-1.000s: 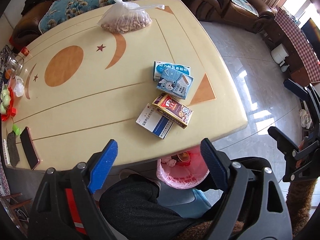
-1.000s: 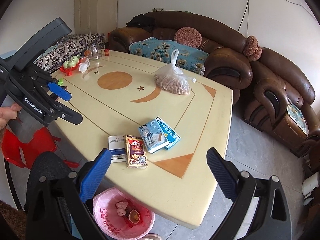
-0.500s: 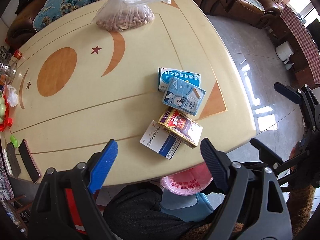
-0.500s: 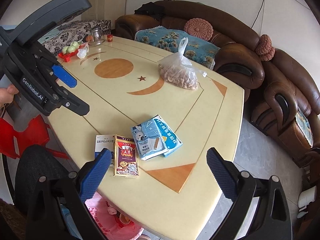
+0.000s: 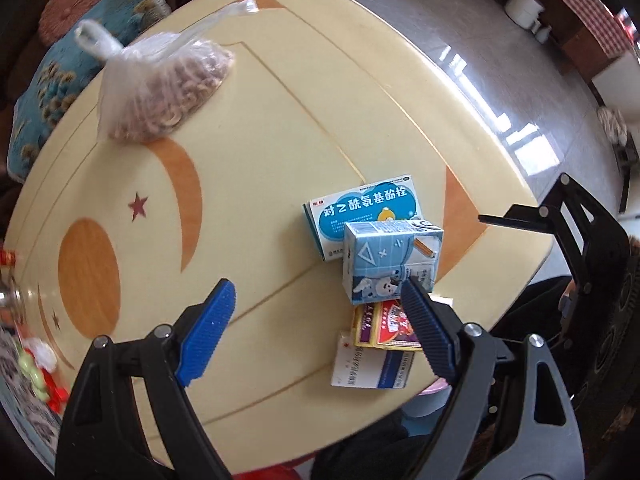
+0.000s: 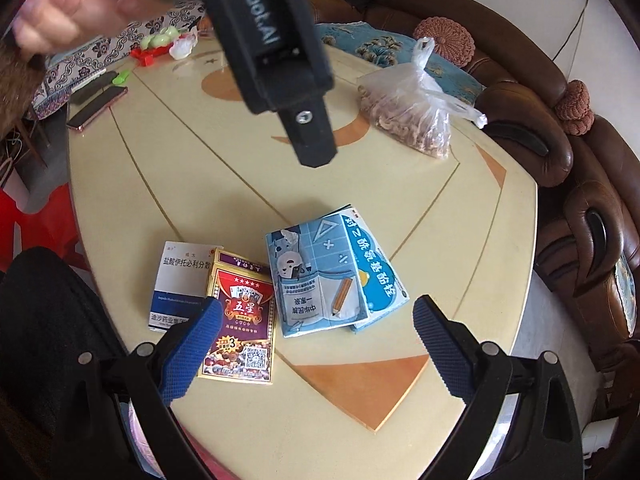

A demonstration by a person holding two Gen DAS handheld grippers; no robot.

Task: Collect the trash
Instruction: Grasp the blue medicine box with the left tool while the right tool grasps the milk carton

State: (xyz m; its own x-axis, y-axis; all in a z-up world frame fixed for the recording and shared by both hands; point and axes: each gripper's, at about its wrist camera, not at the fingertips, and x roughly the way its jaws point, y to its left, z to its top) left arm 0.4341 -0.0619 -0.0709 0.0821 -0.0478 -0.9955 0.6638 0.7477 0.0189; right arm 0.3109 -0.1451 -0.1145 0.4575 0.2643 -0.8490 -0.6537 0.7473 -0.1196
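Observation:
Four small boxes lie together near the front edge of the cream table (image 5: 260,160). They are a blue cloud-print medicine box (image 5: 360,212), a pale blue cartoon box (image 5: 390,264) on top of it, a red and purple card box (image 5: 386,326) and a white box (image 5: 368,368). My left gripper (image 5: 314,292) points down just left of them, open and empty, its right pad (image 5: 426,332) overlapping the card box in the picture. My right gripper (image 6: 316,308) hovers open, with the cartoon box (image 6: 316,280) lying on the table below, between its pads in the picture. The card box (image 6: 242,316) is by its left pad.
A clear bag of nuts (image 6: 412,120) lies at the table's far side. Two phones (image 6: 98,108) and a red tray of green fruit (image 6: 160,44) are at the far left. A pink bin liner (image 5: 434,390) shows below the table edge. A brown sofa (image 6: 520,80) curves behind.
Both grippers have come down and closer to the boxes. The left one has rolled and now crosses the top of the right wrist view. Neither pair of jaws has changed its opening.

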